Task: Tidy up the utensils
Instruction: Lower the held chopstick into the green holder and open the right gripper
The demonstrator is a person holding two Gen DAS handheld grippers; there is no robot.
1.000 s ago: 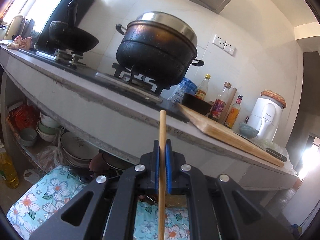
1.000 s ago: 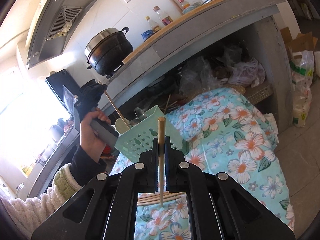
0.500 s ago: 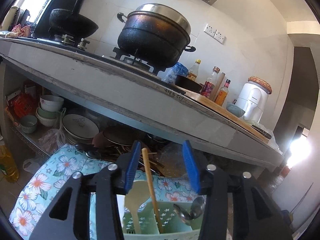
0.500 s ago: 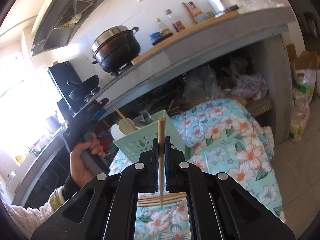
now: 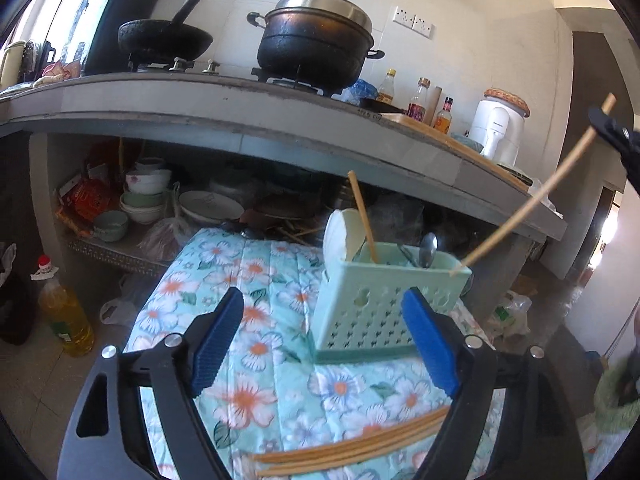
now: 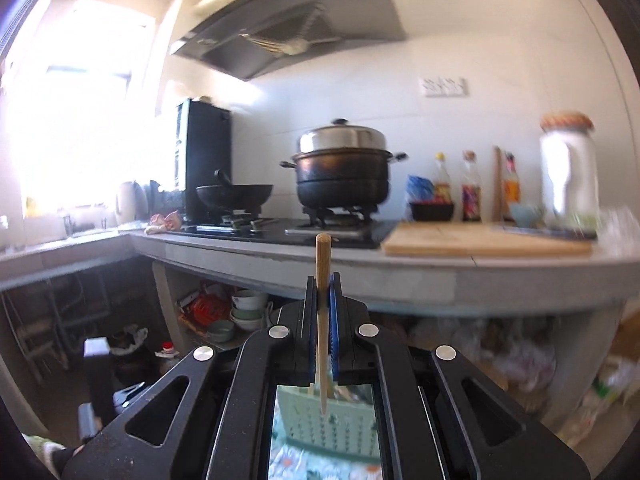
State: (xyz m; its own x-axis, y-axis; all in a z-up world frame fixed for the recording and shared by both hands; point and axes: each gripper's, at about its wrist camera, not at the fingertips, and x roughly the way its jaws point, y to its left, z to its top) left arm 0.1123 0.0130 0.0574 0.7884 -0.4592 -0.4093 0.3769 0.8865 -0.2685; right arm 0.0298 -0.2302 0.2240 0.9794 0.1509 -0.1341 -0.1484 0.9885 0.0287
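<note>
Looking along the left gripper (image 5: 320,344), its blue-padded jaws are opening wide with nothing between them, pointed slightly downward at a mint-green perforated utensil basket (image 5: 384,312) that stands on a floral cloth (image 5: 248,304). Inside the basket are one chopstick (image 5: 363,216) leaning upright, one pale rice paddle (image 5: 342,234) and one metal spoon (image 5: 428,246). A second chopstick (image 5: 528,204) slants with its lower tip at the basket's right rim, its upper part pinched by the right gripper (image 5: 608,124) at the frame's edge. Several loose chopsticks (image 5: 352,448) (about four, blurred) lie on the cloth between the fingers. On the counter (image 5: 224,108) sit one wok (image 5: 164,40), one lidded steamer pot (image 5: 316,40), three sauce bottles (image 5: 418,100) and a white appliance (image 5: 498,132) whose printed name is too small to read. From the right wrist, the right gripper (image 6: 323,320) points nearly level, closed tight on its single chopstick (image 6: 322,280), which stands upright; the basket (image 6: 324,420) shows below through the frame. A cutting board (image 6: 480,238) lies on the counter.
</note>
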